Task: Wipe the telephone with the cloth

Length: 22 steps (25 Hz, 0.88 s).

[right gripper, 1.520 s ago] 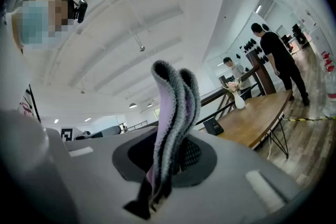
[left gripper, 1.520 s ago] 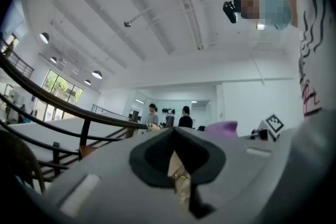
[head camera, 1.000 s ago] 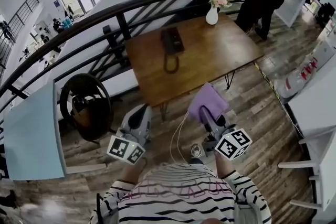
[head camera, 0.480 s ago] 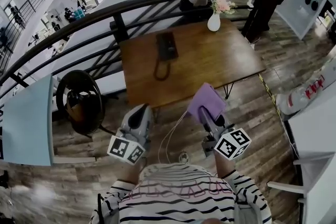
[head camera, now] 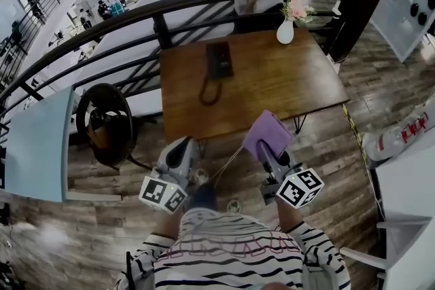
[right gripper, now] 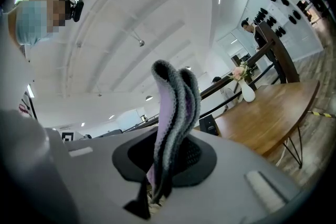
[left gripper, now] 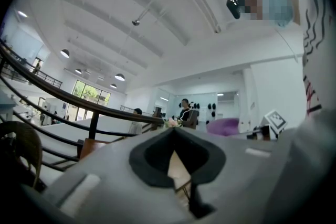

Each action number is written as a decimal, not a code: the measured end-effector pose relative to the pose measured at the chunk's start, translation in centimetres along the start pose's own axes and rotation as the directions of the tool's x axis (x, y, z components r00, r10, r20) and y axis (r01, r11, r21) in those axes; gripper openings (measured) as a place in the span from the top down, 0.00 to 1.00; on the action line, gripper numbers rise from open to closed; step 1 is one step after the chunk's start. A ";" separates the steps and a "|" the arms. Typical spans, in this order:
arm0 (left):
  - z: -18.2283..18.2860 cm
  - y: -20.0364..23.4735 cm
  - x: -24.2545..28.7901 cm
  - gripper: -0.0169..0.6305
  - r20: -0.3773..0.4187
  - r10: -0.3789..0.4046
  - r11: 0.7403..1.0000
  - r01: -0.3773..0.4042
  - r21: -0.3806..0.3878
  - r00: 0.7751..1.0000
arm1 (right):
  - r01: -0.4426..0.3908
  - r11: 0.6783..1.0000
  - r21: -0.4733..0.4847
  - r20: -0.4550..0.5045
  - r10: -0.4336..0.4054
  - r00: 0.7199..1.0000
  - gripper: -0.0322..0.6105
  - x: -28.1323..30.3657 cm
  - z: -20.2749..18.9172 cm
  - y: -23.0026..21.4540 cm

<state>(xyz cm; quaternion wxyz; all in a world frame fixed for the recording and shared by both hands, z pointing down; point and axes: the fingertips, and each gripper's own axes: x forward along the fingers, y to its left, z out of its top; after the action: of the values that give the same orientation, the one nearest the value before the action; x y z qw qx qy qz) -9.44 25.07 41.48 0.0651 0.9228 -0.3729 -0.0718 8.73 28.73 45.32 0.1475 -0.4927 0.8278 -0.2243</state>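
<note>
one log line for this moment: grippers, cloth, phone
left gripper: shut, empty | right gripper: shut on cloth | telephone: on table, untouched | stage: grippers short of table, wiping not begun

The right gripper (right gripper: 160, 178) has its jaws pinched on a folded purple cloth (right gripper: 173, 99), which stands up tall between them. Past it, a wooden table (right gripper: 265, 118) carries a dark telephone (right gripper: 208, 124) and a white vase (right gripper: 247, 93) of pink flowers (right gripper: 240, 72), with a dark railing (right gripper: 231, 81) behind.
</note>
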 end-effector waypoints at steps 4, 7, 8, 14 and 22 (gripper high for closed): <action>-0.4 0.9 1.7 0.97 -0.010 -0.013 1.000 0.013 -0.008 1.000 | 0.020 1.000 0.012 -0.011 -0.020 1.000 0.88 1.3 0.1 -1.3; -0.7 2.5 3.5 0.97 -0.015 -0.026 1.000 0.026 -0.014 1.000 | 0.037 0.999 0.019 -0.013 -0.037 0.999 0.88 3.2 0.5 -2.4; -0.8 3.2 4.2 0.97 -0.016 -0.032 0.999 0.032 -0.016 0.999 | 0.044 0.999 0.019 -0.014 -0.044 0.999 0.88 3.9 0.6 -2.8; -0.2 8.4 8.2 0.97 -0.011 -0.047 0.999 0.047 -0.028 0.999 | 0.069 0.998 0.002 -0.018 -0.069 0.997 0.88 9.5 1.6 -5.0; 1.4 16.8 13.2 0.97 0.000 -0.040 0.999 0.040 -0.022 0.999 | 0.061 0.998 -0.003 -0.021 -0.061 0.998 0.88 19.5 3.3 -7.0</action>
<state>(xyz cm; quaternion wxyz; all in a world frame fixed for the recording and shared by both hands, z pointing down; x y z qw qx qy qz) -11.69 3.80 41.86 0.0740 0.9292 -0.3537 -0.0770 6.37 7.92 45.62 0.1312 -0.5152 0.8142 -0.2331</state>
